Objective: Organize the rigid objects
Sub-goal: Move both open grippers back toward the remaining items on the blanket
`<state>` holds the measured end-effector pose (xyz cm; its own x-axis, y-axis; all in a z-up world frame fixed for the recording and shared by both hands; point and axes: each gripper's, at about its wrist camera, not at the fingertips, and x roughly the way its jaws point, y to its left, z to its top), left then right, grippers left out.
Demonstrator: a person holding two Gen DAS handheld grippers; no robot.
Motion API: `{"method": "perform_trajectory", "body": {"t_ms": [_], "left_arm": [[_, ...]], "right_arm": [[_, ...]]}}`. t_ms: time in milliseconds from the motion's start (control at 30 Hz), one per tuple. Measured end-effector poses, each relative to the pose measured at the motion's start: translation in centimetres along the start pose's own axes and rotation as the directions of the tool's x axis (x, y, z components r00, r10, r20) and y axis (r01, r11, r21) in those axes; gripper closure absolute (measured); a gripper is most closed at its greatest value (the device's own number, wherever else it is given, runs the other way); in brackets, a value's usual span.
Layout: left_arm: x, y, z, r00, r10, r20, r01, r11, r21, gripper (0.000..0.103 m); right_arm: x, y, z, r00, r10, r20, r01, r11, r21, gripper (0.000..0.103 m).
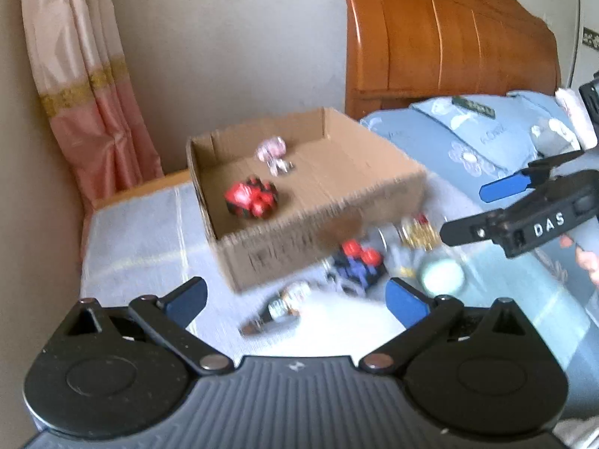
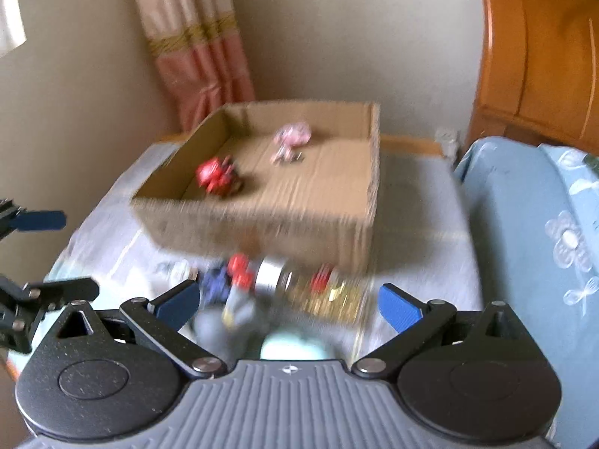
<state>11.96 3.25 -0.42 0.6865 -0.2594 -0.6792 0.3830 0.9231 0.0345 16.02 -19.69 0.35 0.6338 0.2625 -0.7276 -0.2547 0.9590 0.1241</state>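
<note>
An open cardboard box stands on a cloth-covered table. Inside lie a red toy and a pink toy. In front of the box lie a blue and red toy, a gold and red toy, a jar with a silver lid, a small bulb-like item and a pale round thing. My left gripper is open and empty, above the bulb-like item. My right gripper is open over the loose items.
A bed with a blue floral cover lies to the right, with an orange wooden headboard behind. A pink curtain hangs at the back left. The table's light cloth shows left of the box.
</note>
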Motion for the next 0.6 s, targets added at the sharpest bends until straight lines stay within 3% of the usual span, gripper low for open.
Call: {"method": "perform_trajectory", "body": {"t_ms": [333,600], "left_arm": [[-2.0,-2.2,-5.0,1.0,-0.02,0.018,0.02,1.0,0.0,0.002],[-2.6,-2.7,-7.7,0.999,-0.046,-0.016,0.046,0.999,0.004,0.002]], "right_arm": [[-1.8,0.6,-6.1,0.994,0.109,0.03,-0.107,0.991,-0.077,0.0],[0.9,-0.9,-6.0,0.998,0.05,0.045,-0.05,0.999,-0.003,0.0]]}}
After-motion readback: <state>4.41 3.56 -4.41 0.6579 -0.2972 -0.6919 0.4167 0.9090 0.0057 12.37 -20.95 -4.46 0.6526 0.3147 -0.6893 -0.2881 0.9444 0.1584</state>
